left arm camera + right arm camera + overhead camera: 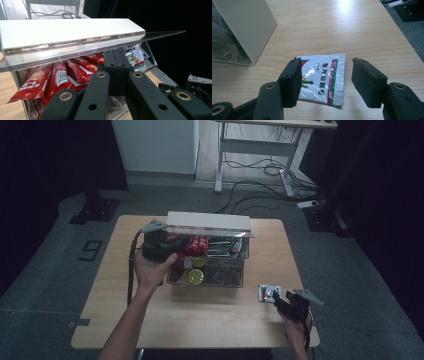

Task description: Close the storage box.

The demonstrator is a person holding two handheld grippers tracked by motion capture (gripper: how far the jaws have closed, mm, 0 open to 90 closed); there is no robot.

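Tabletop [210,320] of pale wood carries everything here. At its middle stands a clear storage box [207,262] with compartments, its white-edged lid [207,222] tipped up at the far side. Inside, red stick packets [62,75] fill the left section, and the near sections hold what look like round green-topped items, too small to tell more.

The left gripper [157,245] sits at the box's left end, by the lid, well apart from the loose sachet. In the left gripper view its fingers [116,67] are pressed together with nothing visible between them, their tips just under the raised lid's edge.

The right gripper [280,302] is the nearer one by far: it hovers over the near right part of the tabletop, right beside a small white sachet [322,80] that lies flat there, apart from the box and to its right. In the right gripper view the fingers [292,82] stand apart with no contact yet: the left one overlaps the sachet's left edge, the right one is off past its right edge. The sachet's printed stripe, its longer side, runs away from the camera, roughly along the fingers' reach, so the gap spans the short width. My judgement: dropping straight down and closing would pinch it across that width, though a flat packet on wood may slide or need one finger scraped under an edge.
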